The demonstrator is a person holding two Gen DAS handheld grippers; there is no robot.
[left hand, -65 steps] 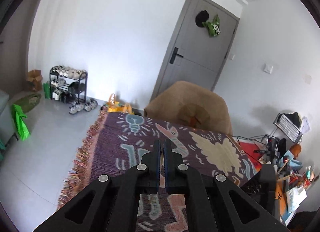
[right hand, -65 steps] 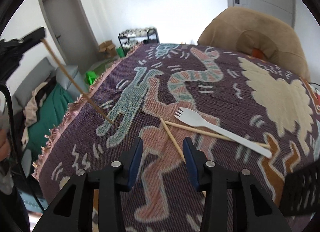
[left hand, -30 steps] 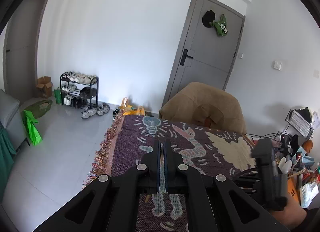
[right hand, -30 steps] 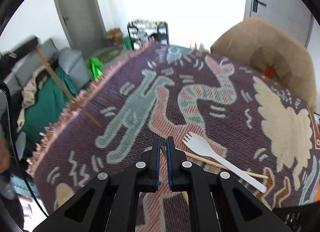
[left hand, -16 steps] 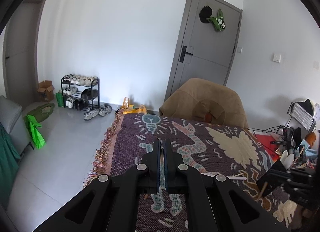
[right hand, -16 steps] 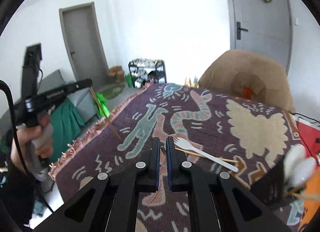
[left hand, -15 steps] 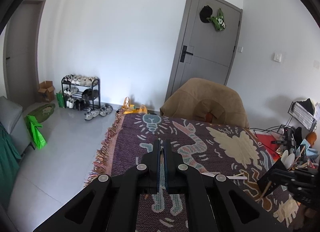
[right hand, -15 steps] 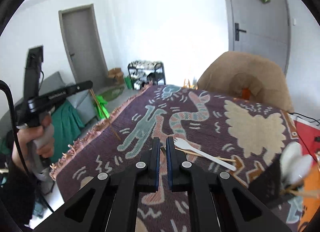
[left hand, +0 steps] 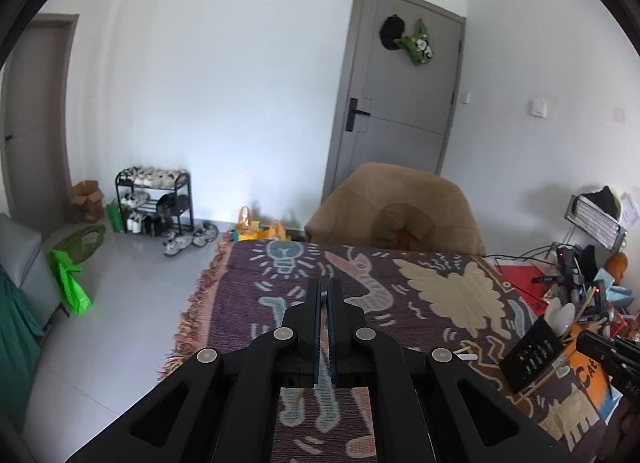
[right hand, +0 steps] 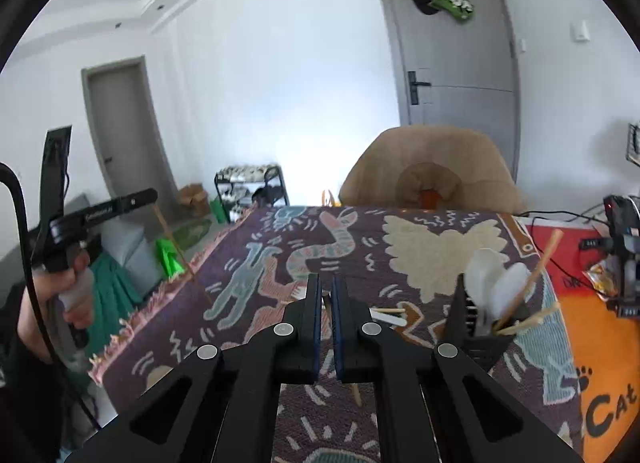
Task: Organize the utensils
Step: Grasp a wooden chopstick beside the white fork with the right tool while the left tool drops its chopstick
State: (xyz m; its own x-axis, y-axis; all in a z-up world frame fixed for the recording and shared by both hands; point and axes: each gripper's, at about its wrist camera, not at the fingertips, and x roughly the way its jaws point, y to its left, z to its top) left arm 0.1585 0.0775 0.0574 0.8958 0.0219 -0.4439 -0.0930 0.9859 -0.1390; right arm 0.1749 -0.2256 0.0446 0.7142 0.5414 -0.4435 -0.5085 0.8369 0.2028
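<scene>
1. My left gripper (left hand: 324,299) is pinched fully closed on a thin wooden chopstick (right hand: 182,259); in my left wrist view only its lower tip shows below the pads, and from the right wrist view it slants down toward the fringed edge of the purple patterned woven tablecloth (left hand: 248,287).
2. My right gripper (right hand: 327,295) is also closed tight, on a second thin wooden chopstick (right hand: 355,393); its shaft runs between the pads and its end pokes out underneath.
3. The black perforated utensil holder (right hand: 486,337) stands on the cloth to the right, already holding white plastic spoons (right hand: 496,279) and wooden sticks.
4. A white plastic fork (right hand: 386,317) and another stick lie on the cloth just beyond my right fingers.
5. Handling guess: the chopsticks are light, stiff and smooth, so they could pivot or slip in a narrow pinch.
6. Best hold is probably near the middle or upper shaft, so the tip drops cleanly into the holder.
7. The fork looks light and slightly flexible; I would grab its flat handle, not the tines.
</scene>
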